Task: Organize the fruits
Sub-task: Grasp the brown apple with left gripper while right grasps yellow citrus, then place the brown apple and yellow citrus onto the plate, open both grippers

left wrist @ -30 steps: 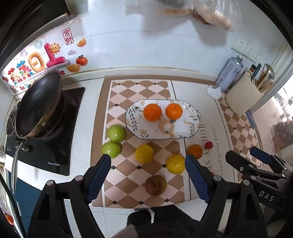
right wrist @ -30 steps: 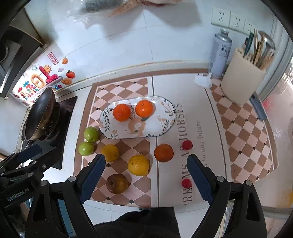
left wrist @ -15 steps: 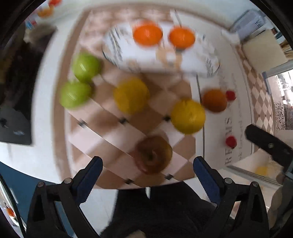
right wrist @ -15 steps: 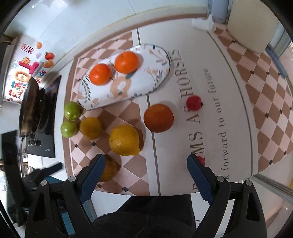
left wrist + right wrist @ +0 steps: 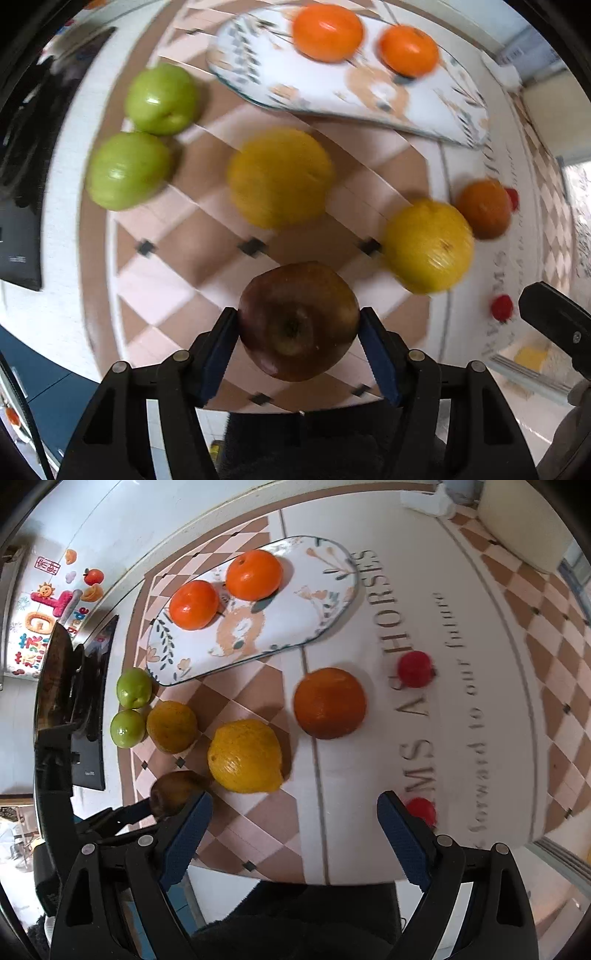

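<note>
My left gripper (image 5: 298, 328) is shut on a dark brown apple (image 5: 298, 320), its blue pads touching both sides; the apple also shows in the right wrist view (image 5: 173, 793). A patterned oval plate (image 5: 317, 602) holds two oranges (image 5: 253, 574) (image 5: 194, 604). On the mat lie a lemon (image 5: 243, 756), a dark orange (image 5: 329, 702), a yellow fruit (image 5: 172, 726), two green apples (image 5: 133, 687) (image 5: 126, 728) and two small red fruits (image 5: 414, 668) (image 5: 422, 809). My right gripper (image 5: 295, 812) is open and empty above the mat's near edge, right of the lemon.
A black pan (image 5: 59, 679) sits on a dark hob at the left. A beige utensil holder (image 5: 524, 520) stands at the back right. The checkered mat (image 5: 480, 701) ends near the counter's front edge. A tiled wall with stickers (image 5: 55, 602) is behind.
My left gripper dropped toward the mat and closed on the brown apple. My right gripper also moved lower and closer to the fruit, staying open.
</note>
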A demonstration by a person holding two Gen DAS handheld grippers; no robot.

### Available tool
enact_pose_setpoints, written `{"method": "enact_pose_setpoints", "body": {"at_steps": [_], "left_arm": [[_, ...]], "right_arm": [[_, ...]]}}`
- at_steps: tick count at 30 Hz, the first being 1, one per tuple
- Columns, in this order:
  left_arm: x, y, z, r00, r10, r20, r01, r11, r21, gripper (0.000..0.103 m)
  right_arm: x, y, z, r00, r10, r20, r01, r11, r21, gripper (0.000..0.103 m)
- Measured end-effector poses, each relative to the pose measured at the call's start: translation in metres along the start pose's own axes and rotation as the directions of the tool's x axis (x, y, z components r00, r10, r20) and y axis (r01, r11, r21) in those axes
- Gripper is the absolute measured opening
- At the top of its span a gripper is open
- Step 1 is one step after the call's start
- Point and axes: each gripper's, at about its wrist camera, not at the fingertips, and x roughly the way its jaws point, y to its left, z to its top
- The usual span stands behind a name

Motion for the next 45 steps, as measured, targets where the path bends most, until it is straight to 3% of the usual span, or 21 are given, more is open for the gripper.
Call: {"method": "enact_pose_setpoints", "body": {"at_steps": [7, 12, 15, 20, 24, 31, 36, 41, 45], "left_arm": [[0.005, 0.013, 0.001, 1.000, 0.022, 0.015, -0.022, 0.999, -0.038, 0.064], [0.005, 0.007, 0.001, 1.000, 0.023, 0.015, -0.022, 0.999, -0.041, 0.064], [0.003, 0.004, 0.001, 0.999, 0.040, 0.017, -0.040, 0.999, -0.006, 0.064], [0.002, 0.006, -0.001, 0.999, 0.029, 0.029, -0.030, 1.000, 0.008, 0.064], [0.007, 0.008, 0.002, 1.000, 0.005, 0.023, -0.005, 1.000, -0.009, 0.064], [0.006, 0.013, 0.005, 1.000, 0.003, 0.016, -0.003, 1.000, 0.001, 0.064], [-0.017, 0.003, 0.006, 0.998, -0.029, 0.055, 0.028, 0.999, 0.015, 0.063], [-0.054, -0.003, 0.027, 0.989, -0.102, 0.108, 0.101, 0.995, 0.015, 0.063], [-0.089, -0.002, 0.062, 0.976, -0.138, 0.168, 0.136, 0.990, 0.019, 0.063]], "right_arm": [[0.050, 0.030, 0.021, 0.998, 0.011, -0.055, -0.015, 0.998, -0.065, 0.091], [0.078, 0.043, 0.024, 0.993, 0.020, -0.114, -0.033, 0.993, -0.113, 0.065], [0.075, 0.045, 0.021, 0.991, -0.021, -0.134, 0.003, 0.991, -0.135, 0.065], [0.077, 0.029, 0.012, 0.980, -0.006, -0.197, -0.015, 0.994, -0.108, 0.065], [0.087, 0.018, 0.011, 0.974, 0.061, -0.219, -0.073, 0.996, -0.046, 0.065], [0.086, 0.024, 0.006, 0.980, 0.023, -0.199, -0.038, 0.997, -0.074, 0.064], [0.062, 0.023, 0.008, 0.985, 0.064, -0.162, -0.074, 0.996, -0.056, 0.064], [0.028, 0.022, 0.029, 0.991, 0.105, -0.087, -0.109, 0.993, -0.038, 0.064], [0.006, 0.018, 0.065, 0.992, 0.124, -0.026, -0.124, 0.992, -0.012, 0.064]]}}
